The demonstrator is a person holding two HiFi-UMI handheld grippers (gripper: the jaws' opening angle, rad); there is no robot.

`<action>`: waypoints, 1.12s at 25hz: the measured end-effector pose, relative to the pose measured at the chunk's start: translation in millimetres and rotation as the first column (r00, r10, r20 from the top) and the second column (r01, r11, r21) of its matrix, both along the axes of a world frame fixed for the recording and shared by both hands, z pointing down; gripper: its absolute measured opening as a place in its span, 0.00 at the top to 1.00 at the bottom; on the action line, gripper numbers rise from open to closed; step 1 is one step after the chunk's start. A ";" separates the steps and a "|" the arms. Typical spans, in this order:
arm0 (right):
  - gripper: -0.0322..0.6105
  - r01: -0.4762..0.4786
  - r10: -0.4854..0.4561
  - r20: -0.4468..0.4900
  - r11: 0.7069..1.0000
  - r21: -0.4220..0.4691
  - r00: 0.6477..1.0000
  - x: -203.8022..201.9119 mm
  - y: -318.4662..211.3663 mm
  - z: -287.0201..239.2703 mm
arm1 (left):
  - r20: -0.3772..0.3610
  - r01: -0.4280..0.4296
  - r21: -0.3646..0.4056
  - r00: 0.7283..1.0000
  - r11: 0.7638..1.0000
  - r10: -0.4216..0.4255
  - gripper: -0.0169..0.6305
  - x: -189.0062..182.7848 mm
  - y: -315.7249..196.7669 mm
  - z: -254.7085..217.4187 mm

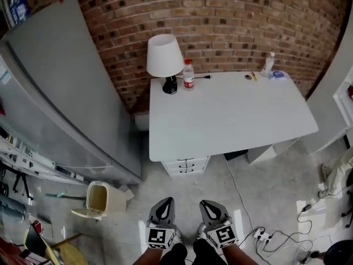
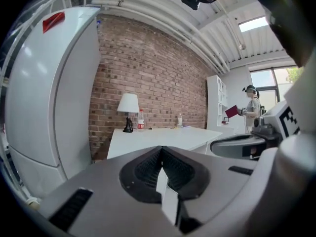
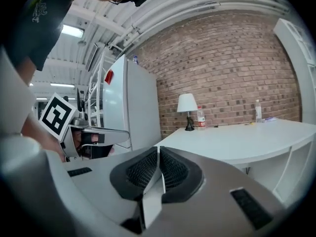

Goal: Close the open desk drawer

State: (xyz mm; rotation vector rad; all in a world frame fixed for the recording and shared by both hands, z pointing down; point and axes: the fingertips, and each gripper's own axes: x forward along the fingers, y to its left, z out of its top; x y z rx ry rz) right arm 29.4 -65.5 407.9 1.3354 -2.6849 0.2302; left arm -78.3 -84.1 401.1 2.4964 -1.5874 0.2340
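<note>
Left hand-held gripper (image 1: 165, 201), right hand-held gripper (image 1: 206, 202) closed, drawers (image 1: 186, 164) seemingly shut, head view only

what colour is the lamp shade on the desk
White; the lampshade shows best in the head view.

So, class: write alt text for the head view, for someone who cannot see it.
A white desk with a lamp and a bottle stands against a brick wall, a drawer unit beneath. Nearer, the left hand-held gripper and right hand-held gripper are side by side, shut.
</note>
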 end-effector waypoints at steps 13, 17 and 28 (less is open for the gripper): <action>0.91 -0.041 0.045 -0.027 0.990 0.134 0.999 2.7 -4.5 -118.2 | -0.050 0.006 0.078 0.999 0.997 -0.002 0.96 -5.6 1.2 -102.3; 0.90 -0.063 0.071 -0.045 0.986 0.155 0.996 8.8 -7.5 -133.6 | -0.065 0.011 0.095 0.998 0.995 -0.004 0.96 -6.5 3.9 -117.0; 0.90 -0.102 0.107 -0.023 0.982 0.160 0.994 7.6 -8.6 -148.0 | -0.043 -0.018 0.125 0.999 0.992 0.023 0.96 -5.0 6.6 -135.2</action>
